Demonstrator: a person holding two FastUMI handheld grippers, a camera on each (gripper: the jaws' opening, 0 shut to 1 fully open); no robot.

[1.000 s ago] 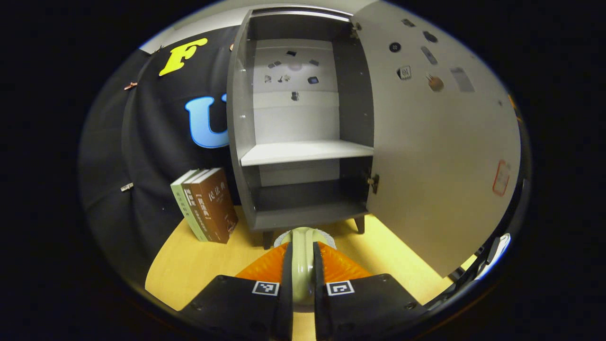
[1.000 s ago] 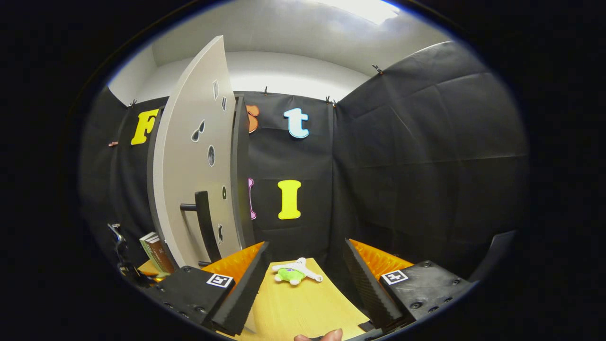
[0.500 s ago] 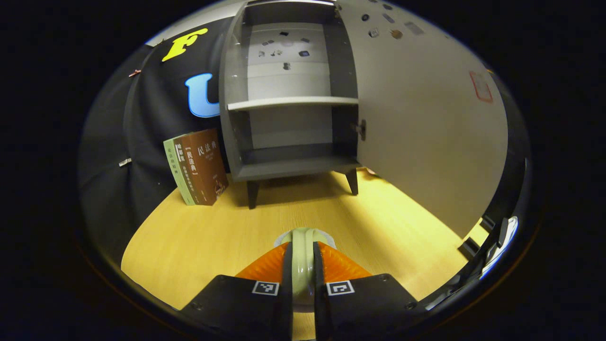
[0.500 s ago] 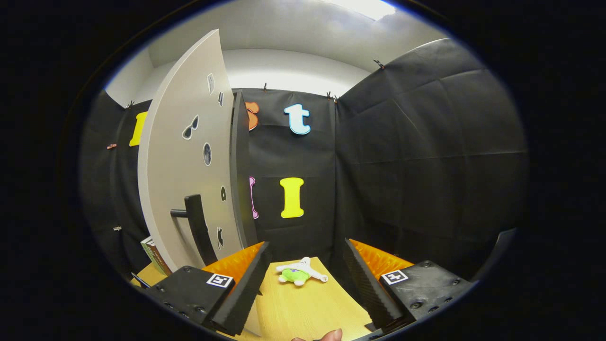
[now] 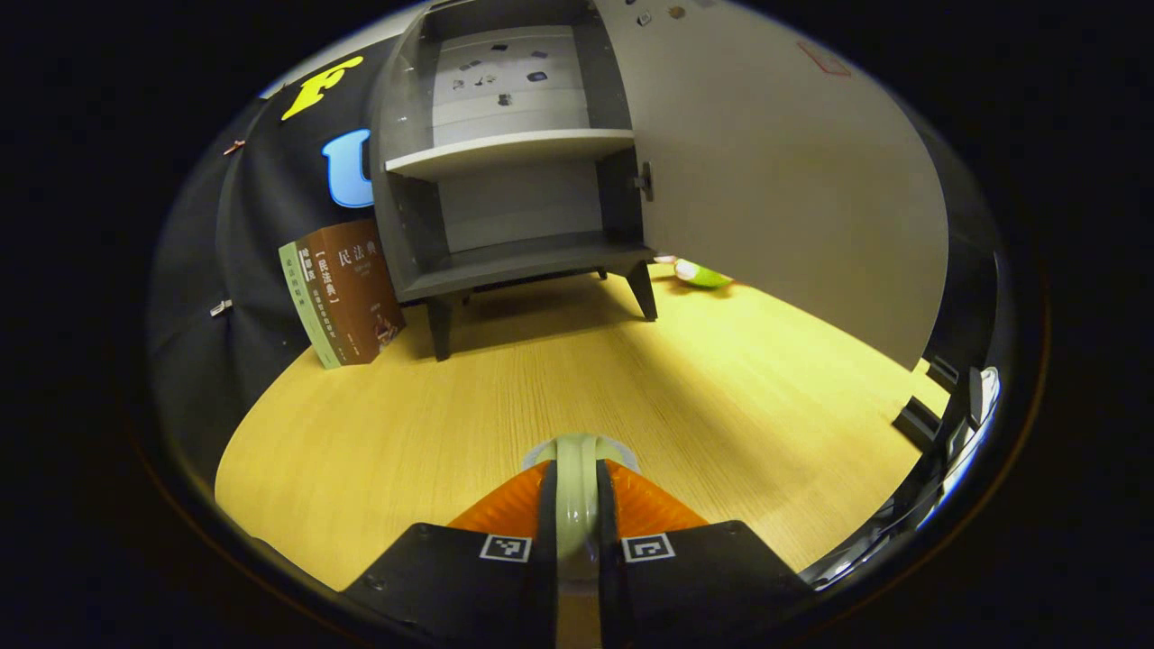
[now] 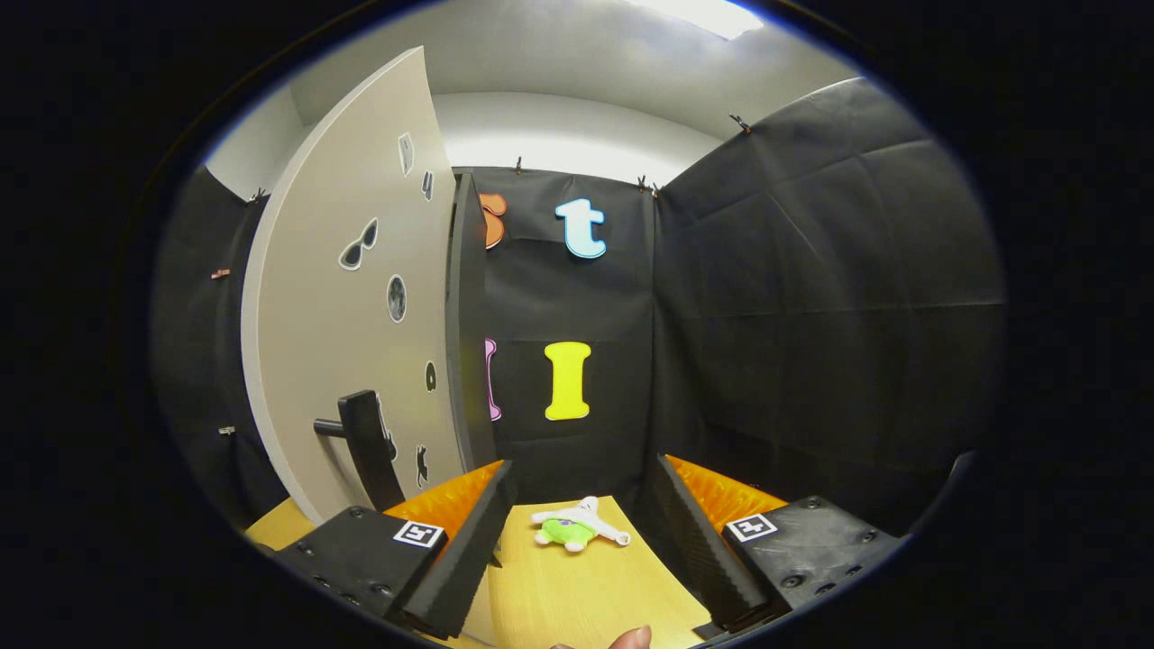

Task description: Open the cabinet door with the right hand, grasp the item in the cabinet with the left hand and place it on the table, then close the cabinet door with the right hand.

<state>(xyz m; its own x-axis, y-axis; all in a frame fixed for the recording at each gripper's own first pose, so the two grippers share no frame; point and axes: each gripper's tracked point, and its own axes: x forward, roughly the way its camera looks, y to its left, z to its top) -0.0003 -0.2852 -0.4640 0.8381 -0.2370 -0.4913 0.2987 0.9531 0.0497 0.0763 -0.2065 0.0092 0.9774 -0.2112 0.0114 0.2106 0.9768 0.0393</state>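
Note:
The grey cabinet (image 5: 505, 180) stands open at the back of the wooden table (image 5: 541, 379), both shelves bare. Its pale door (image 5: 775, 162) swings out to the right. My left gripper (image 5: 575, 464) is low over the table, well in front of the cabinet, shut on a pale green rounded item (image 5: 575, 505) seen edge-on between the fingers. In the right gripper view, the door's outer face (image 6: 352, 315) with its dark handle (image 6: 365, 446) is at the left. My right gripper (image 6: 577, 505) is open beside the door, holding nothing.
Books (image 5: 338, 302) lean against the cabinet's left side. A small green and white plush toy (image 6: 572, 527) lies on the table beyond the right gripper, and it peeks out under the door as a green shape (image 5: 701, 273). A fingertip (image 6: 631, 638) shows at the bottom.
My left gripper has drawn back from the cabinet and come down toward the table with the pale green item in it. The right gripper has barely shifted beside the door.

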